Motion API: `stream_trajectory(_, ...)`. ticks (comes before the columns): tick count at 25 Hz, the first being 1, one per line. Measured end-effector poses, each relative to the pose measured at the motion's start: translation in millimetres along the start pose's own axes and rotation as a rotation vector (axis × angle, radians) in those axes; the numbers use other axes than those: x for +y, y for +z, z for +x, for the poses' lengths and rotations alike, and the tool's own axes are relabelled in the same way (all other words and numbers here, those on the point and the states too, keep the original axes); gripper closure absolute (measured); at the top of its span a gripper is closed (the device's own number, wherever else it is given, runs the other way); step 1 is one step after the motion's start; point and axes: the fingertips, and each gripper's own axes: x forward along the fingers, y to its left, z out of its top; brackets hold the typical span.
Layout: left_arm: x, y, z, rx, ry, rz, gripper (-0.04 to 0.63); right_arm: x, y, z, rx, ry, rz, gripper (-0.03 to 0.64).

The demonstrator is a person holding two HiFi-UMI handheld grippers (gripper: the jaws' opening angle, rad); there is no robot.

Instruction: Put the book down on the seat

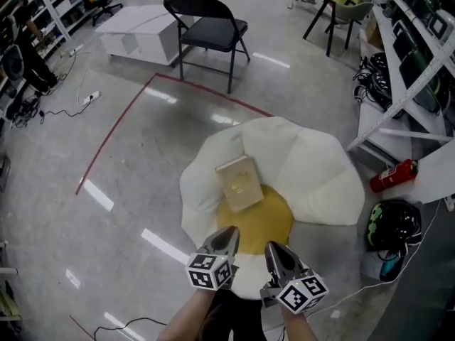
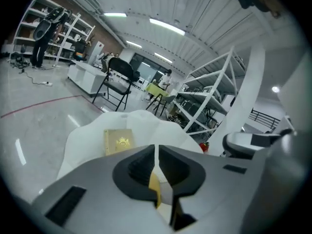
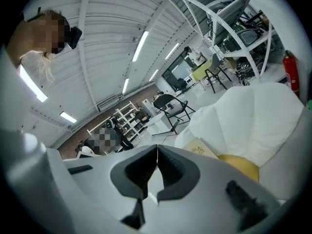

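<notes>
While the book [image 1: 239, 182] is lying on the white-and-yellow seat [image 1: 313, 169], the left tongs [image 1: 226, 240] and right tongs [image 1: 276, 256] are hovering at its near edge, both closed, holding nothing. A black folding chair [image 1: 210, 30] is standing far behind, a red fire extinguisher [image 1: 393, 176] lying right (the cover's gold emblem is too small to read).

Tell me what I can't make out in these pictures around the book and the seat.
- Book title: head view, print too small; only a gold emblem shows.
- Seat near edge: head view, hidden behind the left tool and right tool.
- Book's lower part: right gripper view, covered by that tool's body.
</notes>
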Motion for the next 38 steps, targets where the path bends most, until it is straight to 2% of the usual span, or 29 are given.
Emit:
stream_trajectory(5,-60.1,46.8,-54.9,-0.008,-0.049,0.070,0.572,51.8,34.1,-30.1,-0.008,-0.011,-0.023,0.604)
stream_trajectory(11,-108.5,79.6,-126.0,0.005,-0.069,0.053,0.583,104.7,58.2,-80.9,0.014,-0.030,-0.068,0.604)
stream_trajectory(18,-155.2,83.6,-195.3,0.062,-0.132,0.070,0.584,146.5,80.6,-133.2,-0.018,-0.065,-0.111,0.604)
stream_trajectory(22,-181.2,80.0,-226.5,0.072,-0.176,0.085,0.584,166.5,86.2,-156.5,-0.043,-0.052,-0.109,0.604)
stream_trajectory(27,-201.2,85.5,-246.8,0.048,-0.223,0.113,0.584,184.3,90.4,-181.3,-0.084,-0.065,-0.111,0.604)
stream_trajectory(31,-200.4,90.2,-253.0,0.033,-0.213,0.176,0.584,188.9,83.9,-194.9,-0.105,-0.079,-0.104,0.604)
stream_trajectory(38,-197.2,97.7,-256.8,-0.011,-0.233,0.163,0.584,169.0,108.4,-208.2,-0.195,-0.131,-0.089,0.606)
